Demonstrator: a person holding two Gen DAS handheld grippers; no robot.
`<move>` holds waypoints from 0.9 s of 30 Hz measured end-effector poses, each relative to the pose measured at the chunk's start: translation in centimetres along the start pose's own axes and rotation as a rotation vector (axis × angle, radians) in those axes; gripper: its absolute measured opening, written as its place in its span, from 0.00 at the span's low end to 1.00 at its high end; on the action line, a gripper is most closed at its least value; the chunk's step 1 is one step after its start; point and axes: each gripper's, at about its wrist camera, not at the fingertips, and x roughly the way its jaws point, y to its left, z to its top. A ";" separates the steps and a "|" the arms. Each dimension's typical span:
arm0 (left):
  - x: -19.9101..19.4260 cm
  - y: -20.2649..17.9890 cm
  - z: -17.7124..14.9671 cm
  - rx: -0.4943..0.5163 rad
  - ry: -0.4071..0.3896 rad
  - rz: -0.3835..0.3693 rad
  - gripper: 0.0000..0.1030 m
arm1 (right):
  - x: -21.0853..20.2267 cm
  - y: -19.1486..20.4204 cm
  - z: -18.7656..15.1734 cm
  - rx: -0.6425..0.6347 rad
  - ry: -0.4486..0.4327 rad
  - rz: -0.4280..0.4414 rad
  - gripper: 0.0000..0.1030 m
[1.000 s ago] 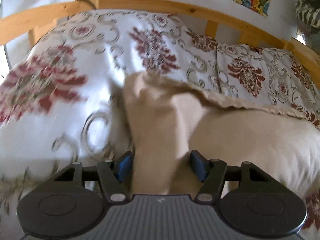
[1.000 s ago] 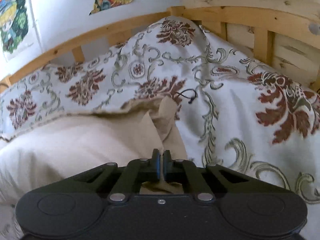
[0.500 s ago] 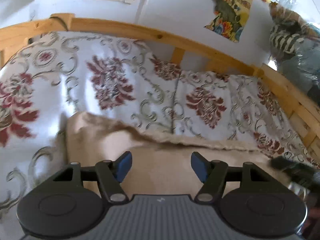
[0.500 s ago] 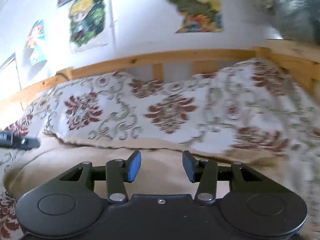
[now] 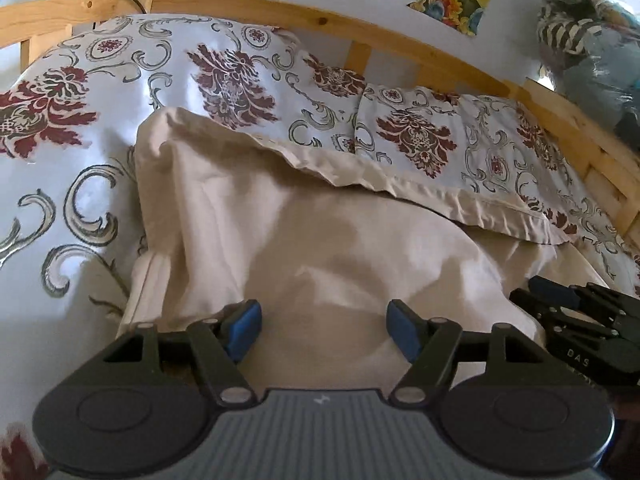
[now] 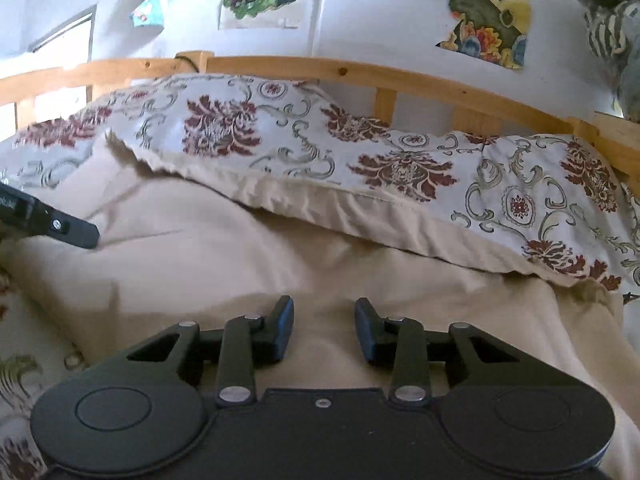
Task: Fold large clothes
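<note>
Two grippers hang over the tan cloth (image 5: 320, 240): left gripper (image 5: 322, 326) opening, right gripper (image 6: 324, 330) closing (both hold nothing). A flowery pillow (image 6: 360, 160) lies across the middle, wooden rail (image 6: 400, 80) behind.

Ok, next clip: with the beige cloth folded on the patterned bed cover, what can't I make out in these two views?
- Beige cloth, near edge: hidden in both views under each camera's own gripper body.
- Right gripper: in the left wrist view only its side shows at the right edge, so the gap is unreadable there.
- Left gripper: the right wrist view shows one fingertip; the left edge cuts the rest.
- Layers folded: cannot tell.
</note>
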 end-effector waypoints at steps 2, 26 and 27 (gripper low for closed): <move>-0.4 -0.3 0.7 -0.001 -0.001 0.008 0.72 | -0.6 -0.2 0.2 0.011 -0.017 0.005 0.35; 12.2 -1.9 14.1 0.131 0.065 -0.015 0.78 | 11.2 -13.3 11.3 0.332 0.191 0.084 0.35; 12.9 -1.1 14.0 0.100 0.073 -0.005 0.78 | 12.0 -14.1 10.8 0.368 0.220 0.086 0.33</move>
